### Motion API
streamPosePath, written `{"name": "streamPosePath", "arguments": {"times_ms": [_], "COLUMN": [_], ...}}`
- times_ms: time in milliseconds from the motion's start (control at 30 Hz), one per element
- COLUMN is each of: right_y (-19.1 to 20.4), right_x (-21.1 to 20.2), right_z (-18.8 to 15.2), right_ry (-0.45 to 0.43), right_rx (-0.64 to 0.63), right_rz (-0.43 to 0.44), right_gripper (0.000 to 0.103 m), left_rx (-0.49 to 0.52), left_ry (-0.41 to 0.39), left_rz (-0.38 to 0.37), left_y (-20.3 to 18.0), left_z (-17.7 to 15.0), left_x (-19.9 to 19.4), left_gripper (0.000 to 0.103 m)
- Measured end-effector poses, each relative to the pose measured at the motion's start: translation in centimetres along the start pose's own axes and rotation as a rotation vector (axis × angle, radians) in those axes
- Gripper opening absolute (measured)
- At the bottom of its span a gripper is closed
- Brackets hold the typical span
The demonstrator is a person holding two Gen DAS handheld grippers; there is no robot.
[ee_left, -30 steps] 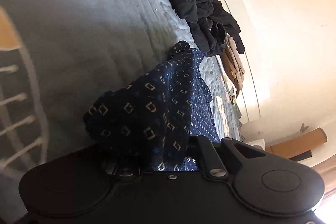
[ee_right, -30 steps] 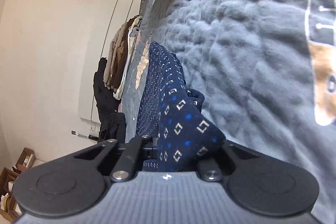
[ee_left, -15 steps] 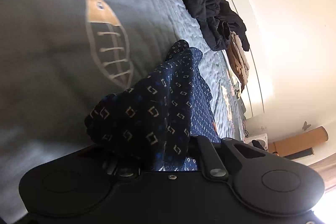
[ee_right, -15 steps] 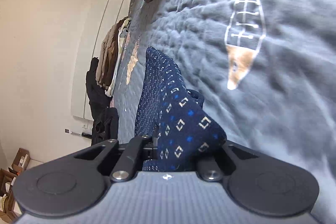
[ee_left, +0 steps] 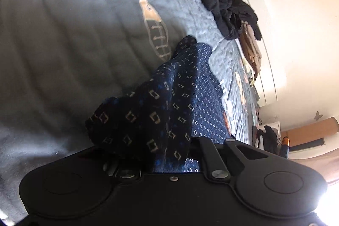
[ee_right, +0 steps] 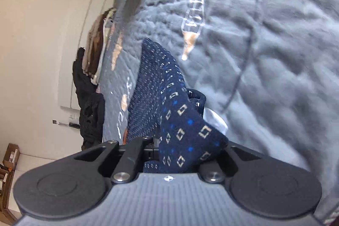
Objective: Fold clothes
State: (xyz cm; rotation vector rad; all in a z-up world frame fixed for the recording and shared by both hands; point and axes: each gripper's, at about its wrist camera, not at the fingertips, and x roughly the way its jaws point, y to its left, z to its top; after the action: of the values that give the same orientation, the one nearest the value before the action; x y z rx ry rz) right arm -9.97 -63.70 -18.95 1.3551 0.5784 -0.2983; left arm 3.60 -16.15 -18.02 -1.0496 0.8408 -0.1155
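Both clamped on dark blue knitted garment with small diamonds (ee_left: 148,120): left hand-held gripper (ee_left: 169,162), right hand-held gripper (ee_right: 180,160). Swept farther across grey quilted bed cover (ee_left: 63,46) ahead; fold under way, probably.

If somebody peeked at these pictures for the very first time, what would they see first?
Most likely the dark blue patterned garment, bunched up right in front of both cameras, with the left tongs and the right tongs each pinching an end of it. Behind it spreads the grey bedspread with a little fish picture stitched on it. Along the far edge by the wall lies a pile of dark clothes.
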Motion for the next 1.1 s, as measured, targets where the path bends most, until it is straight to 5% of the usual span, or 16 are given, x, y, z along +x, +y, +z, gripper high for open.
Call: {"name": "streamPosePath", "arguments": {"times_ms": [33, 167, 200, 267, 433, 600, 700, 833, 900, 1100], "right_y": [-0.2, -0.4, -0.1, 1.3, 5.8, 12.0, 14.7, 18.1, 19.4, 21.0], "right_x": [-0.2, -1.5, -2.3, -3.9, -6.6, -6.9, -6.4, -3.5, -1.1, 5.3], "right_z": [-0.2, -0.9, -1.1, -1.3, -1.1, 0.3, 1.6, 2.3, 3.0, 4.6], "right_ry": [0.007, 0.024, 0.013, -0.008, -0.04, -0.04, -0.038, -0.028, 0.033, 0.191], "right_rx": [0.002, -0.006, -0.028, -0.1, -0.349, -0.692, -0.83, -1.041, -1.083, -1.145], "right_rz": [-0.018, -0.086, -0.097, -0.088, -0.05, -0.008, 0.023, 0.013, 0.045, 0.015], "right_gripper": [0.013, 0.047, 0.053, 0.071, 0.084, 0.088, 0.088, 0.088, 0.088, 0.088], "left_rx": [0.028, 0.139, 0.168, 0.226, 0.513, 0.874, 0.972, 1.068, 1.107, 1.246], "left_ry": [0.001, -0.064, -0.088, -0.137, -0.154, -0.185, -0.173, -0.062, 0.011, 0.141], "left_rz": [0.02, 0.113, 0.135, 0.181, 0.238, 0.225, 0.16, 0.125, 0.106, 0.128], "left_y": [-0.2, -1.4, -2.0, -3.0, -8.0, -13.9, -15.6, -17.7, -18.4, -18.9], "left_z": [0.0, -0.2, -0.1, 0.1, 0.7, 1.5, 3.0, 4.4, 4.7, 5.7], "left_x": [-0.3, -3.0, -3.8, -5.4, -7.5, -8.4, -8.4, -5.5, -3.4, 2.9], "left_gripper": [0.021, 0.073, 0.075, 0.076, 0.083, 0.094, 0.093, 0.089, 0.082, 0.08]}}
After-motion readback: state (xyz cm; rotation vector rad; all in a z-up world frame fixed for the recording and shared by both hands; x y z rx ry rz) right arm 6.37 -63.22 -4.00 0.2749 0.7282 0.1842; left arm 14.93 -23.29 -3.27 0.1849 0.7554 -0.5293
